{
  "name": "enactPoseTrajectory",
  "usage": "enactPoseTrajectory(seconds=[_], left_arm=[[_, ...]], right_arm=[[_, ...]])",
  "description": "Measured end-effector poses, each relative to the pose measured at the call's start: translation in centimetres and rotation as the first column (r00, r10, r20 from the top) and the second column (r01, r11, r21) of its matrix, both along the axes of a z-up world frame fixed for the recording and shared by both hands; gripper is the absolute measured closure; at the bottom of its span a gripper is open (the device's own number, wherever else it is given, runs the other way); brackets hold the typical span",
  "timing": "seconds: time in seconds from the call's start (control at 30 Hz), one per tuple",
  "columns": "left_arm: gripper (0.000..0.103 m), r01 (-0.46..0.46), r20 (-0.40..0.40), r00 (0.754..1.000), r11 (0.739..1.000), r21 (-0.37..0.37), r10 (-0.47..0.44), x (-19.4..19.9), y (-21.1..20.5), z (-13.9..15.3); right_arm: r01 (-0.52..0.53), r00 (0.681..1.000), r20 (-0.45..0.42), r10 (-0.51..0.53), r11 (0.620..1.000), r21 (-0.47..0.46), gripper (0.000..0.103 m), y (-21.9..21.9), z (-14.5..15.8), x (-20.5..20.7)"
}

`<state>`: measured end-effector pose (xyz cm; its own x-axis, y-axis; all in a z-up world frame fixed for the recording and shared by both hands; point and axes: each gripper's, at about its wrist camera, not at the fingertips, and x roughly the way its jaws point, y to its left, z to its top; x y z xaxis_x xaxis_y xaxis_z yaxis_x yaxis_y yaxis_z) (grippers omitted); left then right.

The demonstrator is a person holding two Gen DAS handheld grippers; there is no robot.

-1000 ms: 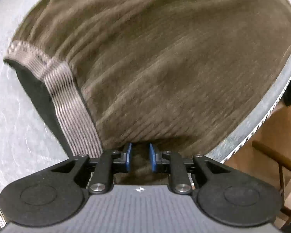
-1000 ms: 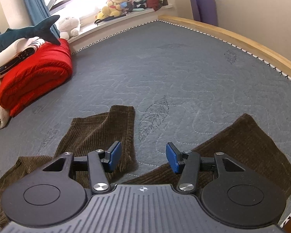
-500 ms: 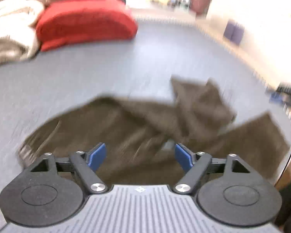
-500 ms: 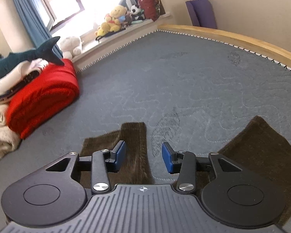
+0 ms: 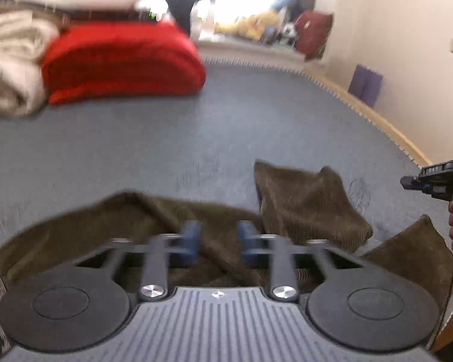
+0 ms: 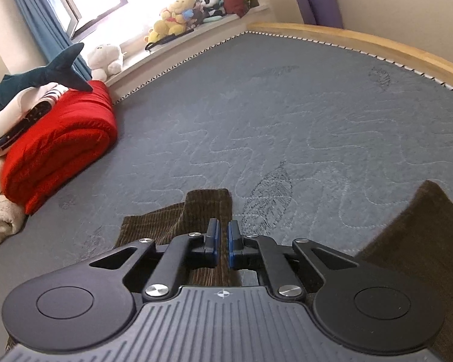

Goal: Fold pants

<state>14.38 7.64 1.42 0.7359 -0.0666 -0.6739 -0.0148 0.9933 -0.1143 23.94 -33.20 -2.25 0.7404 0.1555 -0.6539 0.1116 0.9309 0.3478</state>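
Brown corduroy pants [image 5: 305, 202] lie crumpled on the grey mattress [image 5: 166, 141]. My left gripper [image 5: 216, 246] hovers over the pants near the waist, its blue pads partly apart and blurred by motion, nothing between them. My right gripper [image 6: 223, 241] is nearly shut above one pant leg [image 6: 208, 205], with a thin gap and no cloth in it. The other leg [image 6: 419, 235] lies at the right. The right gripper also shows in the left wrist view [image 5: 438, 179], held by a hand.
A folded red blanket [image 6: 60, 141] and cream bedding [image 5: 9, 60] lie at the back left, with a shark plush [image 6: 45, 72] on top. Stuffed toys [image 6: 175, 15] line the window sill. A wooden bed rail [image 6: 377, 48] borders the mattress on the right.
My left gripper let go of the pants, opened wide, rose and tilted up, and is now narrowing. My right gripper has closed from wide open to nearly shut, nearing the left pant leg.
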Motion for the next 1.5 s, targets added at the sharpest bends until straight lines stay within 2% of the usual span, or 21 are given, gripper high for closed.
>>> enactPoseTrajectory(seconds=[0.1,0.27,0.4,0.47,0.53,0.6,0.7,0.77,0.83,0.9,1.0,1.07,1.17,1.23,1.27,1.3,1.33,1.37,1.43,1.47,1.5], left_arm=[[0.099,-0.017,-0.051,0.999,1.0,0.011,0.017,1.8,0.3,-1.6],[0.099,-0.047,-0.123,0.992,0.997,-0.062,0.039,3.5,1.7,-2.8],[0.098,-0.047,-0.159,0.987,0.997,-0.056,0.037,4.4,2.1,-3.7],[0.098,-0.044,-0.173,0.984,0.998,-0.048,0.035,4.7,2.2,-4.2],[0.098,-0.042,-0.187,0.982,0.998,-0.039,0.034,4.9,2.4,-4.6],[0.098,-0.038,-0.199,0.98,0.998,-0.043,0.029,5.2,2.5,-5.2],[0.097,-0.015,-0.221,0.975,0.999,-0.047,0.004,5.9,2.5,-6.3],[0.091,0.024,-0.248,0.968,0.998,-0.06,-0.039,6.3,2.3,-7.0],[0.075,0.078,-0.284,0.954,0.994,-0.076,-0.097,6.7,1.7,-7.7],[0.055,0.112,-0.309,0.943,0.992,-0.06,-0.126,7.0,1.0,-8.6],[0.042,0.176,-0.359,0.916,0.984,-0.043,-0.179,7.9,0.1,-10.6],[0.041,0.225,-0.393,0.893,0.974,-0.033,-0.22,8.3,-0.5,-11.8],[0.046,0.276,-0.415,0.881,0.959,0.066,-0.225,8.5,-1.4,-13.7],[0.06,0.3,-0.413,0.881,0.947,0.114,-0.23,8.6,-1.5,-14.2],[0.088,0.308,-0.403,0.885,0.942,0.136,-0.231,8.5,-1.5,-14.0],[0.096,0.307,-0.395,0.89,0.939,0.153,-0.227,8.5,-1.4,-13.6],[0.096,0.289,-0.383,0.899,0.946,0.15,-0.214,8.6,-0.9,-13.1],[0.096,0.255,-0.368,0.91,0.957,0.138,-0.189,8.6,-0.2,-12.5],[0.096,0.226,-0.361,0.918,0.964,0.14,-0.163,8.6,0.7,-11.9],[0.096,0.235,-0.365,0.915,0.962,0.137,-0.172,8.5,1.0,-11.7],[0.096,0.255,-0.377,0.906,0.959,0.126,-0.191,8.4,1.1,-11.8]], right_arm=[[0.0,1.0,-0.026,0.0,1.0,0.011,0.097,0.3,-1.4,2.3],[-0.02,0.994,-0.104,0.027,0.998,0.06,0.095,0.7,-5.3,6.4],[-0.046,0.986,-0.156,0.056,0.997,0.067,0.094,1.1,-8.3,9.4],[-0.055,0.982,-0.178,0.07,0.995,0.085,0.084,1.2,-9.6,10.8],[-0.057,0.979,-0.188,0.075,0.994,0.096,0.062,1.2,-10.7,12.1],[-0.062,0.979,-0.19,0.08,0.993,0.096,0.06,1.2,-11.6,13.2],[-0.097,0.982,-0.15,0.111,0.99,0.099,0.06,1.7,-11.9,14.3],[-0.129,0.98,-0.141,0.144,0.985,0.111,0.067,2.1,-12.1,15.1],[-0.166,0.974,-0.141,0.179,0.981,0.102,0.089,2.6,-12.2,15.7],[-0.193,0.97,-0.128,0.206,0.975,0.109,0.092,2.7,-12.0,16.0],[-0.225,0.968,-0.071,0.239,0.96,0.164,0.093,2.3,-10.4,16.4],[-0.236,0.97,-0.013,0.244,0.948,0.213,0.094,1.9,-8.8,16.5],[-0.235,0.972,0.08,0.222,0.927,0.293,0.094,0.9,-5.8,16.2],[-0.227,0.972,0.141,0.189,0.912,0.341,0.095,0.0,-4.0,16.0],[-0.207,0.973,0.174,0.153,0.91,0.359,0.095,-0.7,-3.0,15.8],[-0.167,0.974,0.209,0.092,0.912,0.376,0.095,-1.6,-2.2,15.6],[-0.085,0.97,0.242,-0.014,0.915,0.394,0.095,-2.9,-1.4,15.0],[0.039,0.95,0.268,-0.162,0.911,0.41,0.095,-4.5,-0.8,14.1],[0.303,0.873,0.239,-0.425,0.858,0.415,0.095,-7.8,-0.7,12.5],[0.397,0.848,0.195,-0.492,0.835,0.381,0.096,-9.0,-1.3,12.2],[0.451,0.843,0.148,-0.516,0.83,0.327,0.096,-9.9,-2.4,12.1]])
